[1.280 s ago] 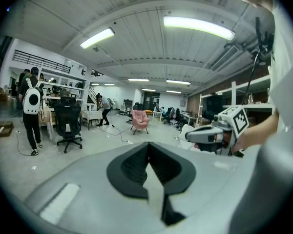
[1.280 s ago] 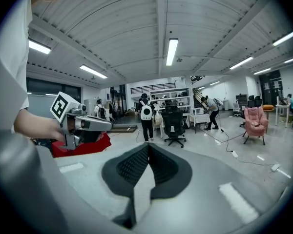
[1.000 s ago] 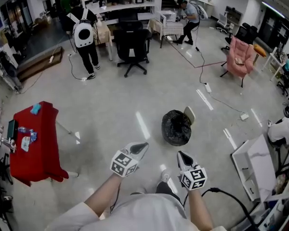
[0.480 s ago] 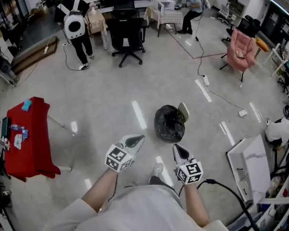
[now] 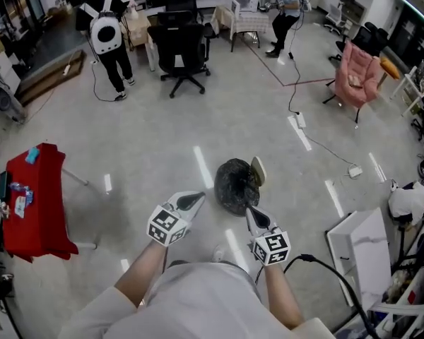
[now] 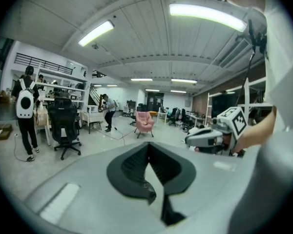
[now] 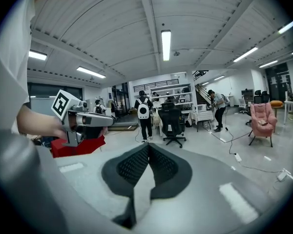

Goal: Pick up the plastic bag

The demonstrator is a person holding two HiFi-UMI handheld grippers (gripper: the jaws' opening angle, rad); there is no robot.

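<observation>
A full black plastic bag (image 5: pixel 234 186) stands on the grey floor, a beige lid-like piece (image 5: pixel 258 170) leaning at its right side. My left gripper (image 5: pixel 196 200) is shut and empty, its tip a short way left of the bag. My right gripper (image 5: pixel 251 213) is shut and empty too, its tip just below the bag's near right edge. Both gripper views look level across the room, over the bag, with the jaws (image 6: pixel 147 150) (image 7: pixel 147 150) pressed together. Each gripper appears in the other's view: the right gripper (image 6: pixel 205 138), the left gripper (image 7: pixel 90 121).
A red-draped table (image 5: pixel 35 207) stands at the left. A white board (image 5: pixel 360 242) lies at the right, with a cable (image 5: pixel 332 270) by my right arm. Farther off are a black office chair (image 5: pixel 180 48), a pink armchair (image 5: pixel 359 76) and people at desks.
The bag has come nearer to me in the head view. Both grippers, still shut, now sit close to the bag's near side.
</observation>
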